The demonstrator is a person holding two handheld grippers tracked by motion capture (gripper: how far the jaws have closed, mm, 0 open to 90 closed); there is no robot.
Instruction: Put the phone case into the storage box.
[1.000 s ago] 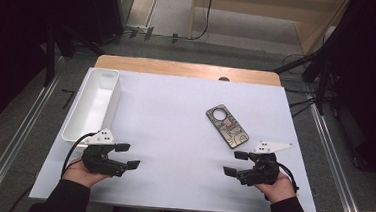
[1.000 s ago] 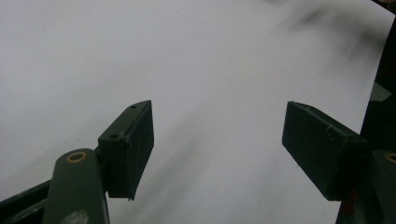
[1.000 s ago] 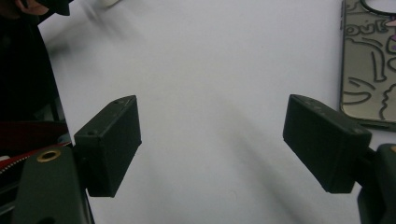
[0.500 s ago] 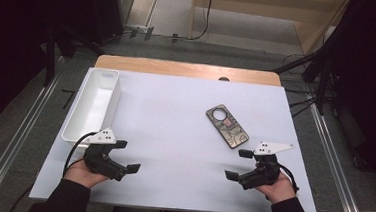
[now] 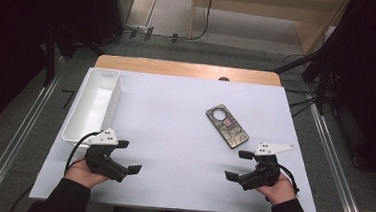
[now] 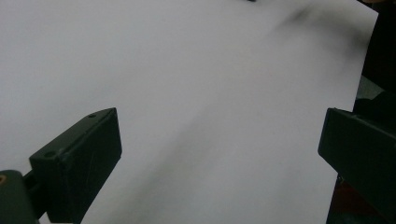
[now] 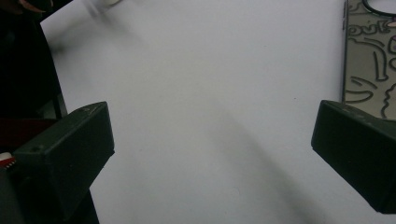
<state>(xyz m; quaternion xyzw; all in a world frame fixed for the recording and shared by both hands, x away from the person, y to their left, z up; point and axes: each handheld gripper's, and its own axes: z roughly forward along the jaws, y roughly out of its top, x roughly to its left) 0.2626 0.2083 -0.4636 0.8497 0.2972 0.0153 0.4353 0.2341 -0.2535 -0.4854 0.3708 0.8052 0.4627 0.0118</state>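
Two hand-held tongs rest low over a white table (image 5: pixel 174 125), jaws set wide with nothing between them; both have just been opening. The left tongs (image 5: pixel 128 157) sit near the table's front left corner, just beside the near end of a white tray (image 5: pixel 82 123) that runs away along the left edge. The right tongs (image 5: pixel 238 165) sit near the front right corner, jaws pointing inward; a patterned phone case (image 5: pixel 227 126) lies flat just beyond them, apart from the jaws. Between the two tongs the tabletop is bare and wide. The right gripper view catches the phone case (image 7: pixel 371 51) beside one jaw, and the table's edge at left. The left gripper view looks across bare white surface to the table's front edge at right.
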